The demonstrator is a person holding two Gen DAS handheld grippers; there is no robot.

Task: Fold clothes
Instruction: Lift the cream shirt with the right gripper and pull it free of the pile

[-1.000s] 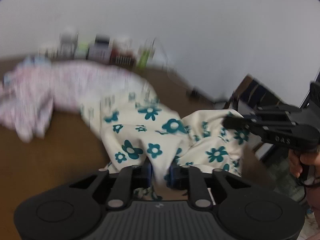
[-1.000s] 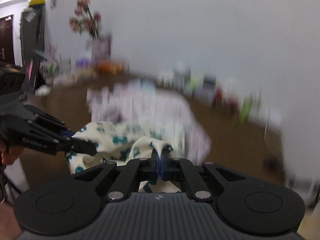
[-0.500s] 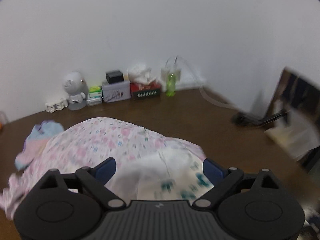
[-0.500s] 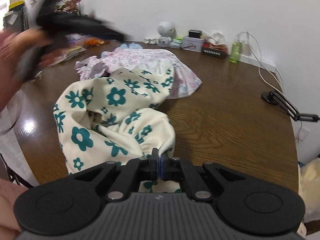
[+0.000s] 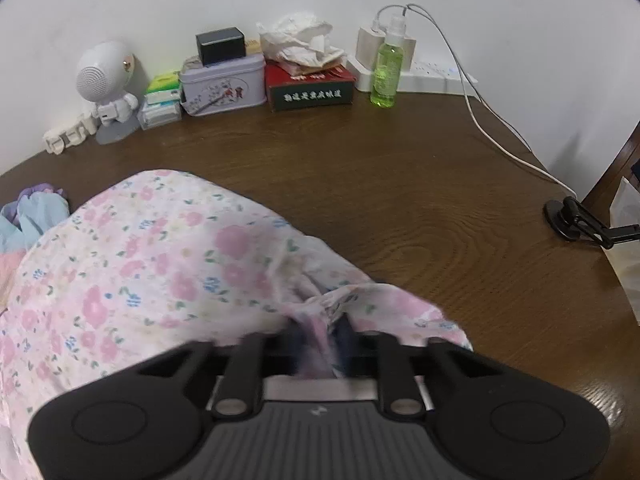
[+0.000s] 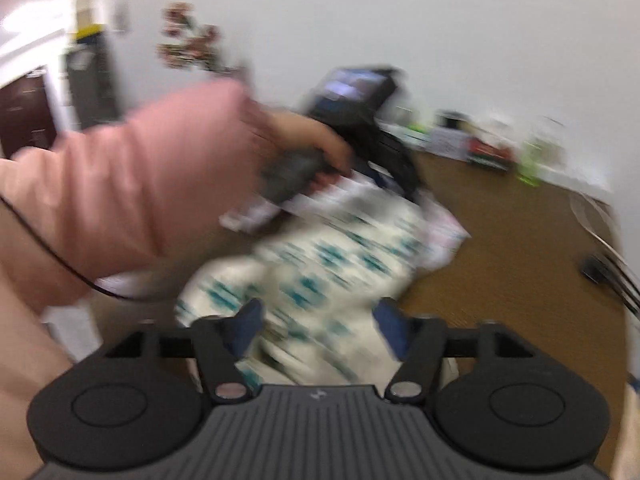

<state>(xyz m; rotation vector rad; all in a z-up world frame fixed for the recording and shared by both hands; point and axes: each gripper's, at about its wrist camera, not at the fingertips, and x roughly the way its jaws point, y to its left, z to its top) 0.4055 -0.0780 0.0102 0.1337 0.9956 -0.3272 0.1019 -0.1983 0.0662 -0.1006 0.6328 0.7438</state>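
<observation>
Change since half a second ago: left gripper (image 5: 318, 344), then spread wide above the pile, now has its fingers drawn in on pink cloth; right gripper (image 6: 316, 328), then pinched on the teal-flowered cloth, now has its fingers spread.
Left gripper: closed on a bunched edge of the pink floral garment (image 5: 160, 264), the pinch blurred but cloth clearly between the pads.
Right gripper: fingers (image 6: 248, 322) wide apart, holding nothing; the cream garment with teal flowers (image 6: 320, 264) lies directly under and ahead of it.
Pink garment: spreads away to the left and forward from the left gripper, rumpled, not flat, on the brown table (image 5: 440, 216).
Cream garment: a loose heap at the near table edge, partly overlapping the pink one on its far side; heavy blur hides its outline.
Left hand and sleeve: the hand (image 6: 304, 148) on the left gripper's handle, with its pink sleeve (image 6: 132, 184), crosses the right wrist view above the clothes.
Key relation: left gripper sits at the pink garment's near right edge; the bulk trails leftward, so that arm alone controls it.
Far edge: tin (image 5: 222, 84), tissue box (image 5: 312, 88), green bottle (image 5: 386, 76), well apart from the clothes.
</observation>
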